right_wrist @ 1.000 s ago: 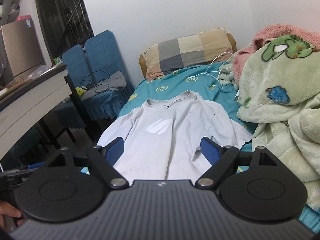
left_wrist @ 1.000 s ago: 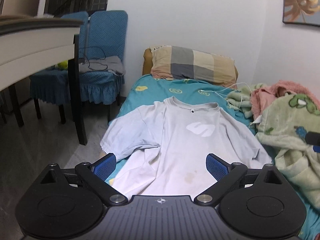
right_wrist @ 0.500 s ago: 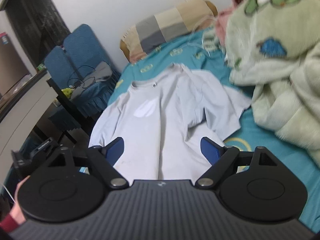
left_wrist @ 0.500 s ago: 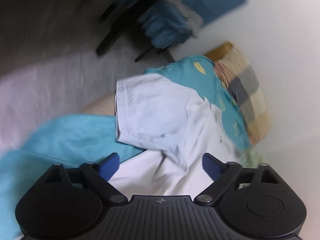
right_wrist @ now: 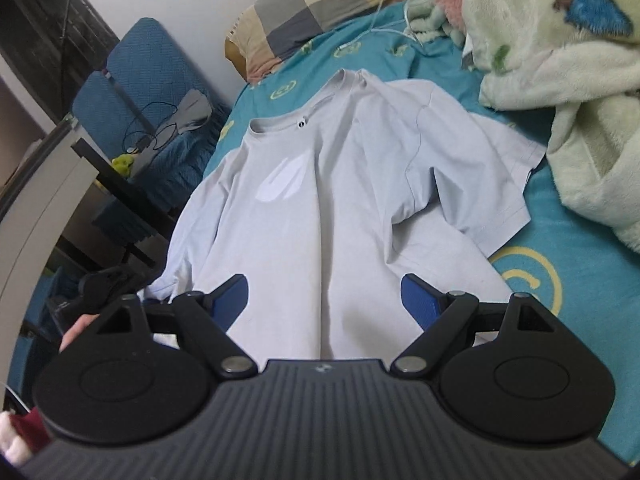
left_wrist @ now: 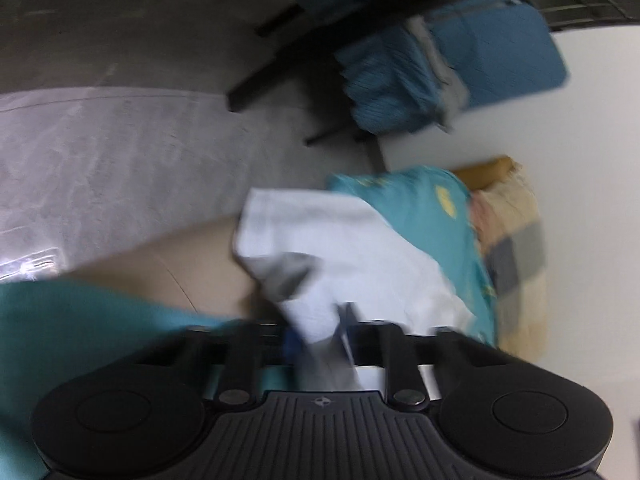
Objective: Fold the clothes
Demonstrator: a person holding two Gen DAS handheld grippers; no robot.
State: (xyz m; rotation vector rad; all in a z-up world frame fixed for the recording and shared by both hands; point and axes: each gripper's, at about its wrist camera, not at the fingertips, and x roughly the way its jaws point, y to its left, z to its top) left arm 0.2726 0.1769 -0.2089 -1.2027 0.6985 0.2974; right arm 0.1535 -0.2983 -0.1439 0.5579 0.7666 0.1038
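A pale blue-white T-shirt (right_wrist: 320,200) lies face up on the teal bed sheet (right_wrist: 580,264), collar toward the pillow. My right gripper (right_wrist: 324,300) is open and hovers over the shirt's lower hem. My left gripper (left_wrist: 320,340) is shut on the shirt's left sleeve edge (left_wrist: 316,256) at the bed's side; that view is blurred. The left gripper also shows in the right wrist view (right_wrist: 100,284) by the sleeve.
A green fleece blanket (right_wrist: 560,60) is heaped on the bed's right side. A checked pillow (right_wrist: 312,12) lies at the head. Blue chairs (right_wrist: 140,76) and a white-topped desk (right_wrist: 44,204) stand left of the bed. Grey floor (left_wrist: 120,120) lies beside it.
My left gripper swung down to the bed's left side and shut on the shirt's sleeve. My right gripper moved lower and closer over the hem, staying open.
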